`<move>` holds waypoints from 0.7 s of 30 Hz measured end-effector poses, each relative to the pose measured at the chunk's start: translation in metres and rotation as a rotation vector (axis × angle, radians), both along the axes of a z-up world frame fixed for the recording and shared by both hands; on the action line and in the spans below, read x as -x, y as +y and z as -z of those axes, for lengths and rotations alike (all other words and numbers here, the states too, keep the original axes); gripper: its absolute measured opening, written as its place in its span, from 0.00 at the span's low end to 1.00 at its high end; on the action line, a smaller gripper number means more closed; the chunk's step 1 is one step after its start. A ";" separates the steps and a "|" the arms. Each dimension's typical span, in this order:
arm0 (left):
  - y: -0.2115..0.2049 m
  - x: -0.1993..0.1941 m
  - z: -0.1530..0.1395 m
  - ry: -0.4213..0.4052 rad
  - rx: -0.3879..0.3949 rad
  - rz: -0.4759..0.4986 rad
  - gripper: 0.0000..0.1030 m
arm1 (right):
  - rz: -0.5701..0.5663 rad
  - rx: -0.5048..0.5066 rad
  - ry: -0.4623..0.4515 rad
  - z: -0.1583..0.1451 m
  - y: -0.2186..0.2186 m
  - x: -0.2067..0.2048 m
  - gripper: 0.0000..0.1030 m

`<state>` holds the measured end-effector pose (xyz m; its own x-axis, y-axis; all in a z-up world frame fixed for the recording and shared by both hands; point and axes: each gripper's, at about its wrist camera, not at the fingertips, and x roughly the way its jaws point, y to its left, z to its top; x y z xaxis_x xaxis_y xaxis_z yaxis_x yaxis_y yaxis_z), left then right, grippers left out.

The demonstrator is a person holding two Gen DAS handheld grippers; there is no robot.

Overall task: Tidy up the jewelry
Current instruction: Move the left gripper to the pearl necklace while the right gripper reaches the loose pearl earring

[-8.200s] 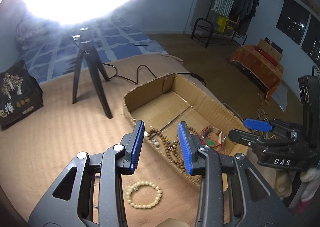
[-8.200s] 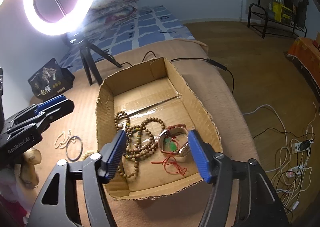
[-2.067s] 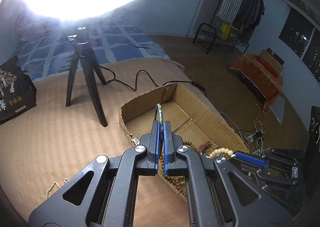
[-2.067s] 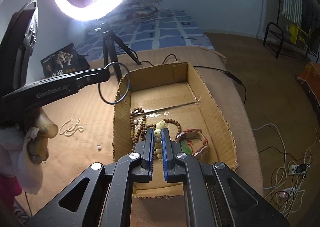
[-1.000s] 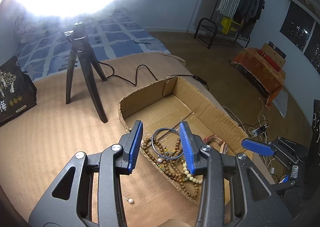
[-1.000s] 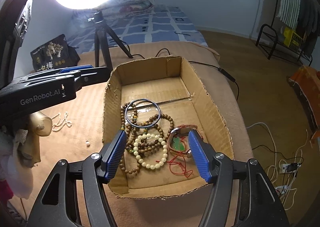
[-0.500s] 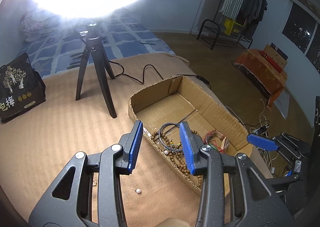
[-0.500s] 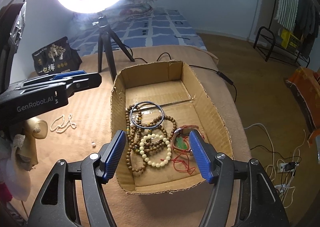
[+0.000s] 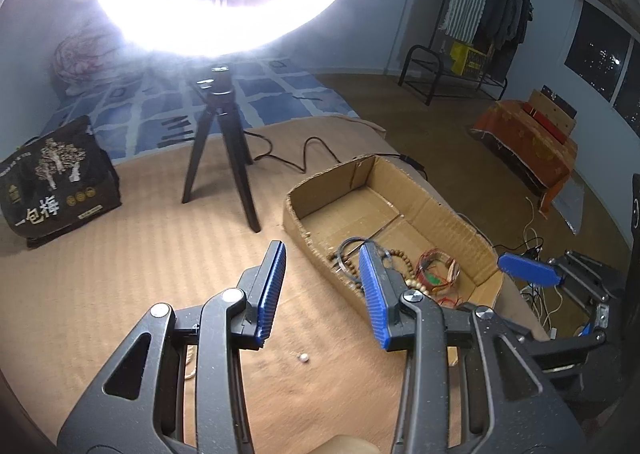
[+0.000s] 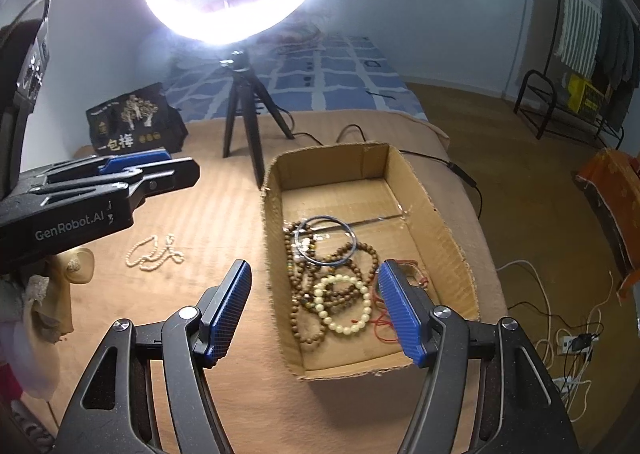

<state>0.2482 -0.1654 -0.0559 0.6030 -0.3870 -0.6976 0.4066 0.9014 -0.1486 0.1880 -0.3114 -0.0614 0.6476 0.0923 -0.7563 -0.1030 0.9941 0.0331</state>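
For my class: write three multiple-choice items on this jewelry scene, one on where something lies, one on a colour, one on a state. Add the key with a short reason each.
1. The pearl necklace lies
A. in the cardboard box
B. on the mat beside the box
C. in a gripper

2. The thin bangle is
A. dark blue
B. red
C. cream

3. The right gripper is
A. shut on beads
B. open, empty
C. shut, empty

Key:
1 B, it lies left of the box wall.
2 A, a dark blue ring lies on the brown beads.
3 B, its jaws stand apart, nothing between.
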 end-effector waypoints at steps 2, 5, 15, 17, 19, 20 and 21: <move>0.010 0.003 -0.001 -0.004 -0.004 -0.009 0.37 | -0.021 -0.016 -0.025 -0.002 0.005 0.005 0.64; 0.028 0.007 0.000 -0.009 -0.010 -0.026 0.37 | -0.059 -0.037 -0.038 -0.002 0.015 0.008 0.64; 0.096 0.010 0.019 0.006 -0.028 -0.101 0.37 | -0.134 -0.056 -0.007 0.005 0.053 0.004 0.64; 0.109 0.008 0.025 0.024 -0.012 -0.119 0.37 | -0.138 -0.065 0.021 0.009 0.060 0.000 0.64; 0.120 0.006 0.035 0.051 0.004 -0.136 0.37 | -0.148 -0.084 0.057 0.015 0.064 -0.003 0.64; 0.123 0.004 0.039 0.063 0.007 -0.139 0.37 | -0.149 -0.095 0.080 0.019 0.068 -0.007 0.64; 0.126 0.003 0.043 0.079 0.009 -0.137 0.37 | -0.149 -0.107 0.092 0.022 0.069 -0.010 0.64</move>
